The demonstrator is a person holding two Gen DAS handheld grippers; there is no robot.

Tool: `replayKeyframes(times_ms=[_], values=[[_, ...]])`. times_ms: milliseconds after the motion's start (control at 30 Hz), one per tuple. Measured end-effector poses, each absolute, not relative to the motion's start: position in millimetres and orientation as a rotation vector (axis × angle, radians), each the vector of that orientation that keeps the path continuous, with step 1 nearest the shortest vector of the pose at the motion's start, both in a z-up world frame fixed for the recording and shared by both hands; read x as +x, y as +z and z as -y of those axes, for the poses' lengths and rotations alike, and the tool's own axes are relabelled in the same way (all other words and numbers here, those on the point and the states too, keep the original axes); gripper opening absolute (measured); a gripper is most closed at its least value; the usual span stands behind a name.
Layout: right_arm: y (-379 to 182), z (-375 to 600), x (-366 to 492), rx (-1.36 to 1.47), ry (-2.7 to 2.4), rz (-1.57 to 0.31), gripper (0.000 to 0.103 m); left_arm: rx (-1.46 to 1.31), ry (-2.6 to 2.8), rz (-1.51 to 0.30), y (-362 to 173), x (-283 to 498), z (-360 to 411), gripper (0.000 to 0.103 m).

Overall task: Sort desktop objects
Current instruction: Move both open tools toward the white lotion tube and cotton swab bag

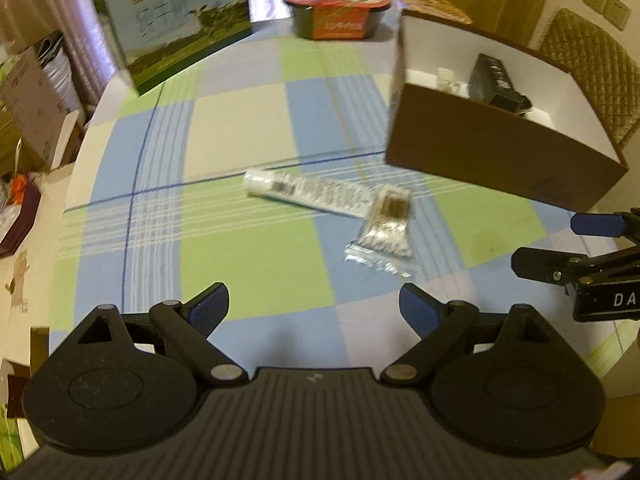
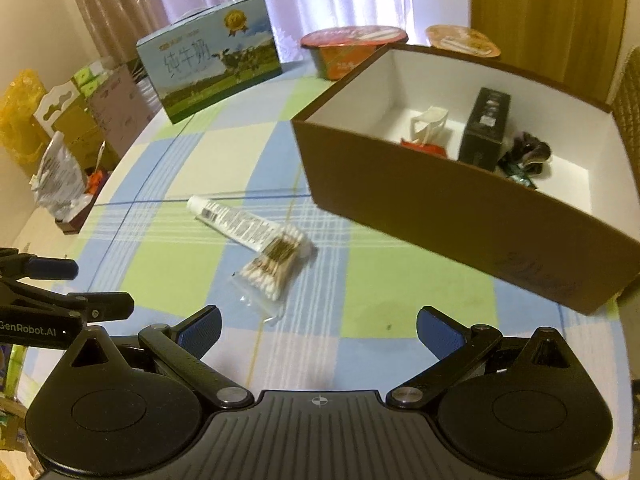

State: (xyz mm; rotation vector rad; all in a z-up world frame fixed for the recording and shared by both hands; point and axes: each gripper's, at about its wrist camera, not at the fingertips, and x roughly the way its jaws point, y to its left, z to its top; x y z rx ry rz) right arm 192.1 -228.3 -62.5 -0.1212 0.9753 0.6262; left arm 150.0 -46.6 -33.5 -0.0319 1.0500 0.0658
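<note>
- Cotton swabs (image 2: 276, 270) in a clear crinkled plastic bag lie on the table, ahead of both grippers and touched by neither; pale tips at both ends, tan sticks between.
- Left gripper (image 1: 314, 308): tilted steeply down over the cloth, jaws spread wide with nothing between them; black hinged arms, ribbed blue pads (image 1: 210, 312).
- Right gripper (image 2: 318, 330): likewise angled downward, jaws wide and empty; it enters the left wrist view at the right edge as a black linkage with a blue pad.
- Tablecloth (image 1: 240, 280): a smooth check of green, blue and cream squares crossed by thin dark and white lines.
- Tube (image 2: 236, 222): a white squeeze tube with a round cap and a printed barcode, lying flat; its crimped end is tucked under the swab bag, touching it.
- Cardboard box (image 2: 460, 216): just beyond the tube and to the right, open-topped, brown outside and white inside. It holds a black carton (image 2: 484, 128) leaning upright, a small white item, something red, and a dark crumpled wrapper.
- Milk carton (image 2: 212, 60): far left of the table, a printed case with a cow and a meadow.
- Noodle bowl (image 2: 352, 50): far centre, a dark round tub with a red foil lid; a second orange lid shows behind the box.
</note>
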Motion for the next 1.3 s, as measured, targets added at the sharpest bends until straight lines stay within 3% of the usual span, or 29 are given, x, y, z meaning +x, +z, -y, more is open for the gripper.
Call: replayKeyframes(times_ms=[1133, 1300], values=[[-148, 156, 219, -0.097, 0.586, -1.083, 0.100, -0.063, 0.151, -1.169, -116, 189, -34, 0.090], [-155, 141, 219, -0.180, 0.591, -1.020, 0.075, -0.050, 0.138, -1.177, -120, 202, -42, 0.090]])
